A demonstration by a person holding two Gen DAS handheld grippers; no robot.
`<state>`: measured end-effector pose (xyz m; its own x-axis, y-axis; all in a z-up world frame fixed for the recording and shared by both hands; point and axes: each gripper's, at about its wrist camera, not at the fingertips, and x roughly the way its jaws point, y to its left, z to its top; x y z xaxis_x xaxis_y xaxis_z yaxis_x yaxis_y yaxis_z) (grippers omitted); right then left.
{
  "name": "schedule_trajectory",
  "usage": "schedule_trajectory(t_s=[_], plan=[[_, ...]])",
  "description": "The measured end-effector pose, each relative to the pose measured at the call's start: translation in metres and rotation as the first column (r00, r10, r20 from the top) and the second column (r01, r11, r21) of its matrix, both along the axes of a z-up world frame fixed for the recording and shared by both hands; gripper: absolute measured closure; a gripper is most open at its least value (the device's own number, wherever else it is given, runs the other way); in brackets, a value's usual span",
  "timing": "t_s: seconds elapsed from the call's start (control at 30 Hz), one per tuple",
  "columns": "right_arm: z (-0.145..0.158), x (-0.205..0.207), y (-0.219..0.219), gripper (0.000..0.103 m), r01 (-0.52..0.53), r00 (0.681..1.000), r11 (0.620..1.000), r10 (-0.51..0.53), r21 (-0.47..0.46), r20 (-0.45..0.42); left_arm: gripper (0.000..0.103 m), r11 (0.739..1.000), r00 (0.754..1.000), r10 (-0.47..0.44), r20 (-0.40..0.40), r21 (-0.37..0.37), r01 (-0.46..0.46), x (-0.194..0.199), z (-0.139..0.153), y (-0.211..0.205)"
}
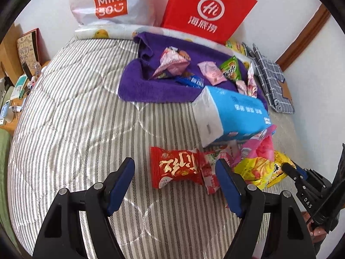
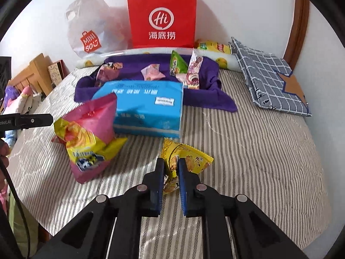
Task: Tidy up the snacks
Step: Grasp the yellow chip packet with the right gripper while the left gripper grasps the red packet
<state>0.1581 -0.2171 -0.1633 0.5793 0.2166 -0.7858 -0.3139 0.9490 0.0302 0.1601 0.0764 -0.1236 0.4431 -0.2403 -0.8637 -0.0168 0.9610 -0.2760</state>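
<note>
A striped bed fills both of my views, with a white wall behind it and, at twelve o'clock against that wall, a red paper bag beside a white plastic bag. In front of them a purple towel carries several small snacks, and a blue tissue pack lies at its near edge. My right fingers are closed tight on the near end of a yellow snack packet, which runs from between them out toward one o'clock, its far end lying on the bed; the pink and yellow chip bag stands at ten o'clock from them, clear of the grip. My left fingers stand about half open and hold nothing. The red snack packet lies straight ahead at twelve o'clock, just past the tips, its long axis running nine to three across the gap, so as I judge it the span would have to take it by its shorter, near-to-far width. A smaller red and white packet overlaps its three o'clock end, hard against my right-hand pad, and I reckon it could get pinched along. The towel sits at twelve o'clock, well beyond both hands.
</note>
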Motion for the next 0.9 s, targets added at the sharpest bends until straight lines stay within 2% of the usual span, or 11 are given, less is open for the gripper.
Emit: schedule_trajectory(t_s=[0.13, 0.23, 0.33, 0.4, 0.47, 0.63, 0.77, 0.9], plan=[[-0.003, -0.001, -0.002, 0.089, 0.003, 1.0, 1.0, -0.003, -0.028, 0.008, 0.027, 1.0, 1.0, -0.002, -0.014, 0.008, 0.003, 0.002, -0.007, 0.0], [-0.004, -0.002, -0.006, 0.087, 0.018, 1.0, 1.0, -0.018, -0.01, 0.009, 0.027, 1.0, 1.0, -0.002, -0.022, 0.015, 0.003, 0.004, -0.011, 0.001], [-0.006, -0.003, -0.007, 0.071, 0.026, 1.0, 1.0, -0.026, 0.009, 0.012, 0.027, 1.0, 0.999, 0.002, -0.032, 0.019, -0.002, 0.004, -0.016, 0.002], [-0.007, -0.004, -0.006, 0.056, 0.029, 0.999, 0.999, -0.03, 0.023, 0.016, 0.027, 1.0, 0.999, 0.002, -0.039, 0.016, -0.001, 0.004, -0.018, 0.003], [-0.01, -0.002, -0.007, 0.052, 0.044, 0.999, 0.999, -0.044, 0.03, 0.019, 0.027, 1.0, 0.999, -0.003, -0.041, 0.023, 0.004, 0.004, -0.019, 0.003], [-0.027, 0.013, -0.009, 0.051, 0.107, 0.994, 0.994, -0.107, 0.003, -0.009, 0.027, 0.999, 0.999, -0.013, -0.051, 0.036, 0.015, 0.004, -0.023, 0.0], [-0.038, 0.021, -0.015, 0.051, 0.141, 0.989, 0.99, -0.139, 0.03, -0.041, 0.027, 0.999, 0.998, -0.024, -0.062, 0.046, 0.027, 0.005, -0.027, -0.004], [-0.04, 0.022, -0.016, 0.051, 0.148, 0.989, 0.988, -0.146, 0.04, -0.035, 0.027, 0.997, 0.997, -0.038, -0.068, 0.065, 0.042, 0.008, -0.03, -0.011]])
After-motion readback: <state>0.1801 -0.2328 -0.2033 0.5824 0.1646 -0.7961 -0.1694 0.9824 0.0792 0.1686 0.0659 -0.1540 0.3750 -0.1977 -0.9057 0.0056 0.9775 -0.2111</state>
